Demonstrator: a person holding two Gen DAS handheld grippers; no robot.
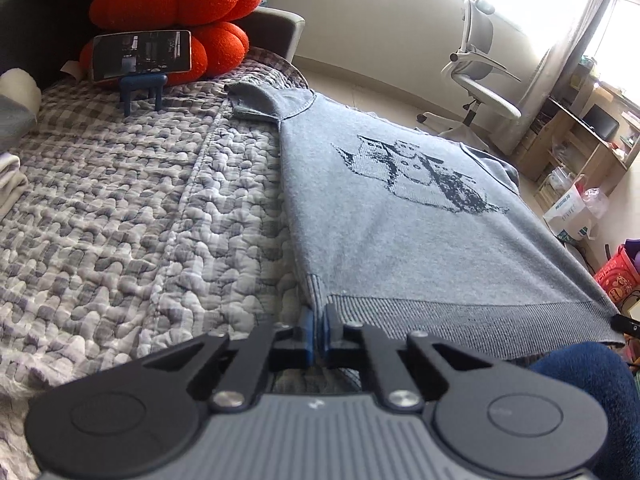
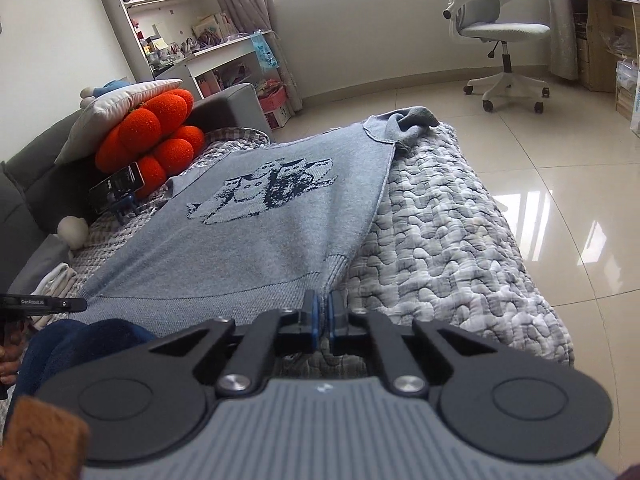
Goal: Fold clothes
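We see a grey knit sweater (image 1: 400,232) spread flat, front up, on a grey-and-white checked quilt (image 1: 120,208) over a sofa; a dark knitted cat motif (image 1: 416,172) sits mid-chest. Left gripper (image 1: 319,330): blue pads pressed nearly together, pinching the ribbed hem at the sweater's left bottom corner. Right gripper (image 2: 323,316): same state, pads closed on the hem's other bottom corner, ribbing bunched between them. In the right wrist view the sweater (image 2: 248,240) runs away from us, one sleeve (image 2: 412,120) crumpled at the quilt's (image 2: 448,232) far edge by the tiled floor (image 2: 560,184). The other sleeve (image 1: 260,100) lies folded near the collar in the left view. Orange pumpkin-shaped cushions (image 1: 172,12) are stacked at the sofa back, and a phone (image 1: 142,56) stands on a blue stand (image 1: 142,90) touching them. A white office chair (image 2: 500,40) stands well apart on the floor. A blue-clad knee (image 2: 80,344) shows just beside the hem
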